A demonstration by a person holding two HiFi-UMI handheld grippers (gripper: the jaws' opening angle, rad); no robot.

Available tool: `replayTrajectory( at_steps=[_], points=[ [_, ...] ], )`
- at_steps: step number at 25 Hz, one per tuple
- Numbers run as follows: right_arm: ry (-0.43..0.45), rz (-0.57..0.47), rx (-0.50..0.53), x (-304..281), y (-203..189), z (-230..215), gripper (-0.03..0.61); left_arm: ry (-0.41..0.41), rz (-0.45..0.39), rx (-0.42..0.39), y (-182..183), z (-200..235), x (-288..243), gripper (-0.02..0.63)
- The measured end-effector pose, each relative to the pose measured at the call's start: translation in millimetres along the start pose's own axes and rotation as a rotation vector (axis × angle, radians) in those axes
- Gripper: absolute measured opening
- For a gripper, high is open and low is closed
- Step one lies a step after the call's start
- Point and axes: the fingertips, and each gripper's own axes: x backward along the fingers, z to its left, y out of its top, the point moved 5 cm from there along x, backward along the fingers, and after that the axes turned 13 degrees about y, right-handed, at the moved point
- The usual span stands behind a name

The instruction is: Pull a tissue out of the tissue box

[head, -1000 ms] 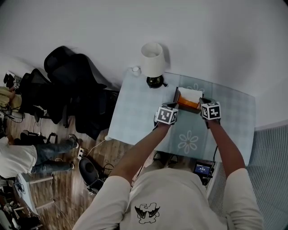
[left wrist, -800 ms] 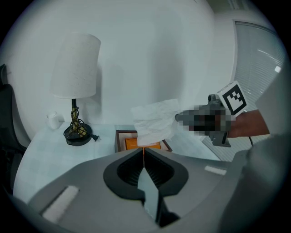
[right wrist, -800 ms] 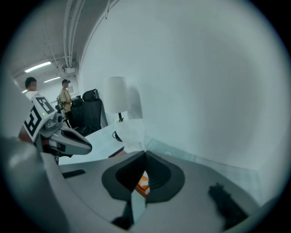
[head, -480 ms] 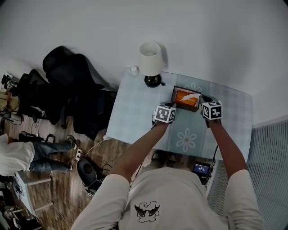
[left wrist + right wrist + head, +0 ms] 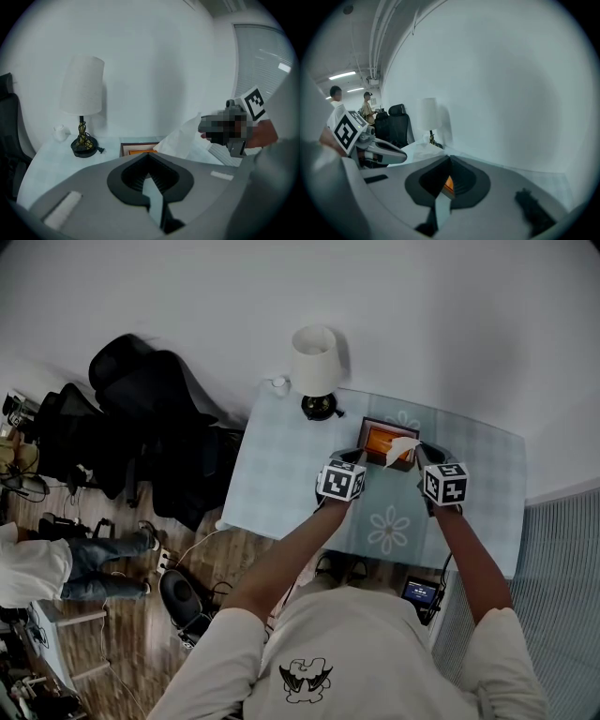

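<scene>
The tissue box [image 5: 384, 442], orange on top with a dark frame, stands at the back of the light flowered table [image 5: 281, 474]. A white tissue [image 5: 405, 446] rises from its slot toward the right. My right gripper [image 5: 419, 452] is shut on that tissue, just right of the box. In the left gripper view the tissue [image 5: 182, 138] stretches up from the box [image 5: 138, 150] to the right gripper [image 5: 206, 133]. My left gripper [image 5: 356, 457] hovers at the box's near left corner, its jaws together with nothing between them. Orange from the box [image 5: 448, 185] shows past the right gripper [image 5: 449, 158].
A table lamp [image 5: 315, 367] with a white shade and a small white cup [image 5: 279, 384] stand at the table's back left corner. A black office chair [image 5: 159, 418] is left of the table, and a person [image 5: 56, 568] sits farther left. The wall runs right behind the table.
The right gripper has lifted and drawn back toward me with the tissue, which now stands up out of the box instead of lying over it. The left gripper has risen slightly.
</scene>
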Motion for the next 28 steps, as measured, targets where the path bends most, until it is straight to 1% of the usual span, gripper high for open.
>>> replayTrajectory(
  at_steps=[4,7,10,16,18,20,22,24,28],
  points=[
    [0.006,-0.039,-0.001,13,0,20,0.012,-0.011,-0.033,-0.036,2,-8,18,0.008],
    [0.006,-0.067,-0.025,24,-3,33,0.012,-0.016,-0.049,-0.022,1,-12,35,0.008],
    [0.001,-0.099,-0.042,39,-8,51,0.012,-0.021,-0.085,-0.016,1,-15,59,0.008],
    [0.016,-0.155,-0.114,71,-31,99,0.012,-0.031,-0.142,0.070,-6,-17,110,0.008],
    [0.021,-0.165,-0.126,80,-39,113,0.012,-0.055,-0.154,0.068,-12,-24,128,0.008],
    [0.021,-0.172,-0.120,87,-43,124,0.012,-0.065,-0.167,0.046,-16,-27,145,0.008],
    [0.024,-0.184,-0.141,94,-47,133,0.012,-0.059,-0.169,0.031,-23,-26,159,0.008],
    [0.037,-0.198,-0.192,100,-54,144,0.012,-0.055,-0.157,0.031,-34,-27,169,0.008],
    [0.058,-0.203,-0.250,111,-69,167,0.012,-0.062,-0.129,0.065,-57,-35,183,0.008]
  ],
)
